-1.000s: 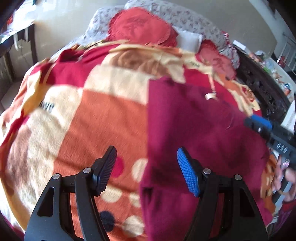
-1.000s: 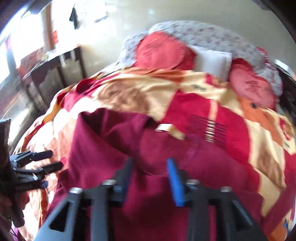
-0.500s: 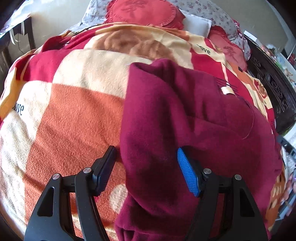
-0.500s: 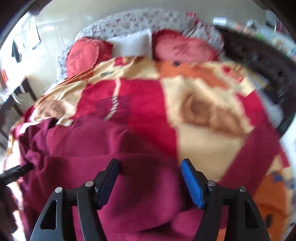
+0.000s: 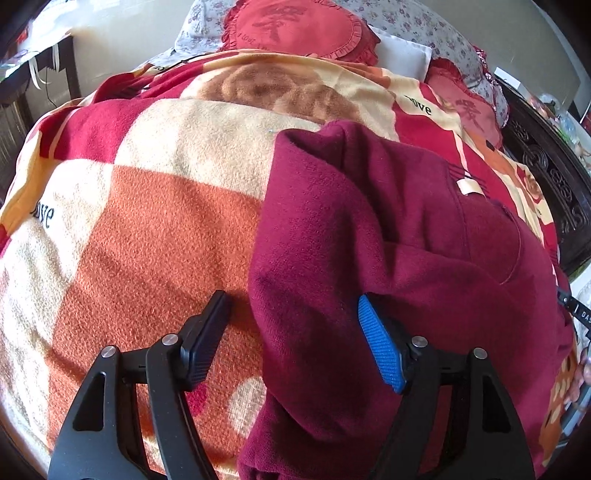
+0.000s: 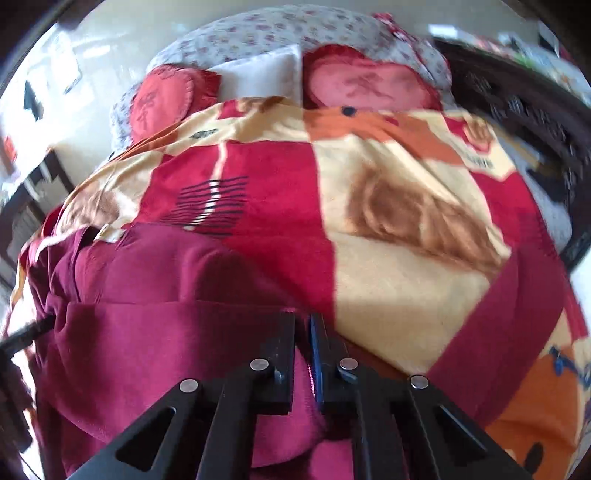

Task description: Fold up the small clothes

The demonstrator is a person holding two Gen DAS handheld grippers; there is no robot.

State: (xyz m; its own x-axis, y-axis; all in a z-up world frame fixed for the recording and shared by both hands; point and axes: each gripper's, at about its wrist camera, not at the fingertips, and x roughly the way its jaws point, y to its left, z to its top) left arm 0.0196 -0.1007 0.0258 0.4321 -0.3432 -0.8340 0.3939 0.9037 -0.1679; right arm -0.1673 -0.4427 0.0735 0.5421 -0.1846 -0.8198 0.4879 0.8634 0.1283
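Note:
A maroon fleece garment (image 5: 388,236) lies rumpled on the patterned blanket (image 5: 147,221), with a small pale label (image 5: 470,186) near its far edge. My left gripper (image 5: 295,336) is open, its jaws on either side of the garment's left edge fold, down at the blanket. In the right wrist view the garment (image 6: 155,295) fills the lower left. My right gripper (image 6: 303,347) is shut on the garment's right edge; cloth bunches between the jaws. The left gripper's tip (image 6: 26,332) shows at the far left of that view.
The red, orange and cream blanket (image 6: 406,229) covers the bed. Red round cushions (image 5: 295,26) and a white pillow (image 6: 258,77) lie at the headboard end. A dark carved bed frame (image 5: 554,177) runs along the right. A dark table (image 5: 22,92) stands at the left.
My right gripper has closed on the garment's right edge; it was open half a second ago. My left gripper has moved down and in over the left edge and stays open.

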